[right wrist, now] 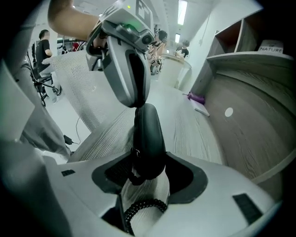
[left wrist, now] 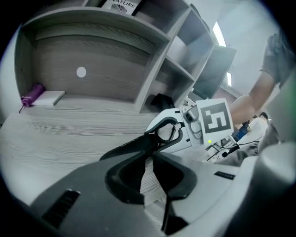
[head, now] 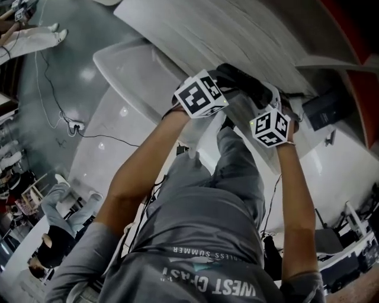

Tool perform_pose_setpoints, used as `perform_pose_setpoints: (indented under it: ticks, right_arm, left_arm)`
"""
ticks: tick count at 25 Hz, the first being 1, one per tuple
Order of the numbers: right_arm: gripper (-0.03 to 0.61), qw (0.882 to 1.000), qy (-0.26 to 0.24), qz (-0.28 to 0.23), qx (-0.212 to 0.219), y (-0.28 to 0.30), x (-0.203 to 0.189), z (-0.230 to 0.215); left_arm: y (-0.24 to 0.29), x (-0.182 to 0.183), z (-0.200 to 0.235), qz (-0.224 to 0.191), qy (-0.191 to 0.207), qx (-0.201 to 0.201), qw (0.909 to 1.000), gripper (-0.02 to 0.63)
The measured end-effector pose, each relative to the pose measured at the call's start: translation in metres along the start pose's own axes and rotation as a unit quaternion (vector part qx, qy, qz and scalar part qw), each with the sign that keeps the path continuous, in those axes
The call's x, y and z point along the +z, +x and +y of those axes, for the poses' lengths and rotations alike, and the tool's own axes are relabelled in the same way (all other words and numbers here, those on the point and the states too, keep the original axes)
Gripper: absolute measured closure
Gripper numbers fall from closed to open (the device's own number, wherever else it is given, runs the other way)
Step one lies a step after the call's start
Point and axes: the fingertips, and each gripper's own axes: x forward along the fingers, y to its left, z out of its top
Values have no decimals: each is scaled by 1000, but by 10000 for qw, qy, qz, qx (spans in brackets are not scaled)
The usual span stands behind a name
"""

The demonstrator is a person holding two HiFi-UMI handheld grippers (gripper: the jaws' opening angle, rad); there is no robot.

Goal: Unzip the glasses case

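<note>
Grip is the worry. My right claw [right wrist: 149,172] is clamped wide across one rounded end of the black oval hard-shell glasses case [right wrist: 149,134], held in the air above the pale wood-grain bench [left wrist: 69,134] near its front edge. My left claw [left wrist: 150,157] has its tips pinched together at the case's other end. I judge they are on the zip pull, which is too small to see. If I tug harder than the right pads hold, the smooth shell may twist free and drop, or the pull may slip out.

Dim grey light, glaring ceiling strips [right wrist: 181,11], fisheye-bent edges, dark corners
</note>
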Motion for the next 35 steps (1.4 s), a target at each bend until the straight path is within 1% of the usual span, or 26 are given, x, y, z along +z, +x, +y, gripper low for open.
perform_pose_setpoints:
  ticks: [4, 6, 9, 15, 20, 23, 26, 30, 32, 35]
  right_arm:
    - [337, 9999, -65, 81, 11, -10, 8, 6]
    - [337, 9999, -69, 90, -21, -16, 14, 11]
    - [337, 9999, -31, 102, -108, -32, 25, 14]
    - [339, 9994, 162, 41, -306, -63, 55, 27]
    - [341, 9973, 357, -89, -637, -94, 75, 27]
    - [348, 9944, 584, -244, -849, -118, 88, 26]
    - [371, 9887, 888, -520, -1093, -146, 104, 23]
    - [416, 9775, 1254, -962, -1398, -190, 135, 25]
    - [442, 9689, 1487, -1246, -1535, -216, 153, 25]
    - [492, 9521, 1902, -1708, -1677, -254, 176, 24]
  left_arm:
    - [-33, 2, 8, -156, 72, 182, 9997, 577]
    - [-51, 4, 12, -338, 52, 335, 9989, 577]
    - [-82, 16, 12, -723, -2, 508, 9961, 578]
    - [-145, 30, 0, -1376, 36, 700, 9880, 578]
    - [-185, 47, -17, -1854, 210, 817, 9790, 580]
    - [-208, 56, -29, -2115, 292, 879, 9730, 582]
    - [-233, 65, -42, -2430, 394, 956, 9645, 596]
    - [-270, 72, -65, -2839, 511, 1041, 9518, 611]
    - [-289, 76, -79, -3056, 618, 1070, 9441, 614]
    - [-316, 84, -99, -3374, 824, 1125, 9310, 614]
